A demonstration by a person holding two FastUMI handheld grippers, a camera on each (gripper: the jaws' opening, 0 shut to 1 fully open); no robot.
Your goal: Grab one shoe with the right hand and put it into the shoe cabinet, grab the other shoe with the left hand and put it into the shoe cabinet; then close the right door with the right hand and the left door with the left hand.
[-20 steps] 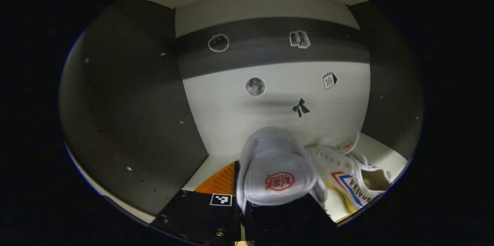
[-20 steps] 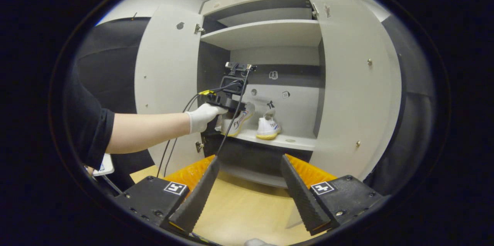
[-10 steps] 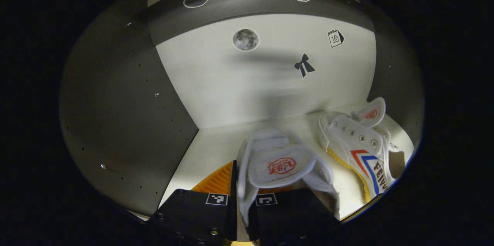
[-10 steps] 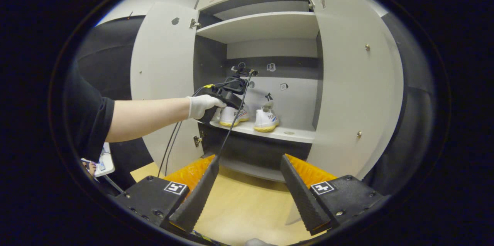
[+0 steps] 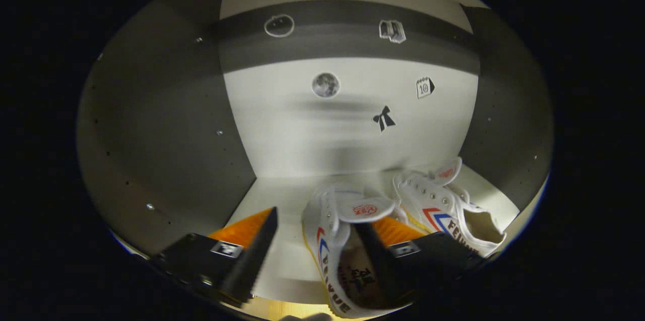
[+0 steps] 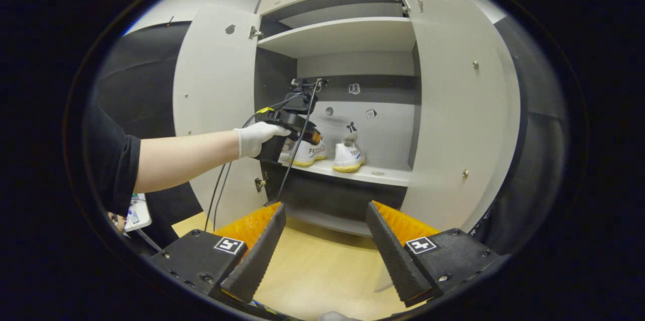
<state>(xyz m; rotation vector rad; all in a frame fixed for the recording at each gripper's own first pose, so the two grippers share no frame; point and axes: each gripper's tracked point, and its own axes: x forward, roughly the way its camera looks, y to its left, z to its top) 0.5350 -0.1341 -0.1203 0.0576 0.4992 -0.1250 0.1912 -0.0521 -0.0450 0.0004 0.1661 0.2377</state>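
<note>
Two white canvas shoes with red-and-blue stripes stand side by side on the grey cabinet shelf (image 5: 282, 195), toes toward the back wall. The left gripper (image 5: 315, 240), released, straddles the nearer shoe (image 5: 335, 255) beside its mate (image 5: 448, 215); the right gripper (image 6: 325, 238) hangs spread, holding nothing.

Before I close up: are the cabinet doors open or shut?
Open. In the right gripper view the left door and right door are swung outward, with both shoes visible on the shelf.
</note>
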